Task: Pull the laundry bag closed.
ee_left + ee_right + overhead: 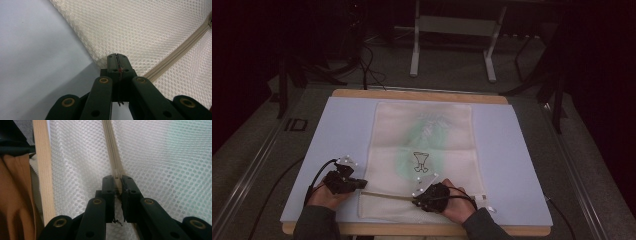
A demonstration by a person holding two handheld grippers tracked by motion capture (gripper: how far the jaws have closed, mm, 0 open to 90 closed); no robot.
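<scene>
Forearms enter below: left tongs [360, 184] and right tongs [416, 200] on a mesh bag [422, 150] lying flat on the desk [337, 130]. Left tongs [117, 57] pinch its corner. Right tongs [117, 178] clamp the zipper pull [116, 173].

Cream honeycomb-mesh cloth bag [155, 27] on a smooth, matt mat [32, 62].

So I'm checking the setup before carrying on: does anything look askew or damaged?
Nothing stands out. The mesh bag lies flat and square on the blue mat, with no visible tears; the zipper is pulled slightly slanted.
</scene>
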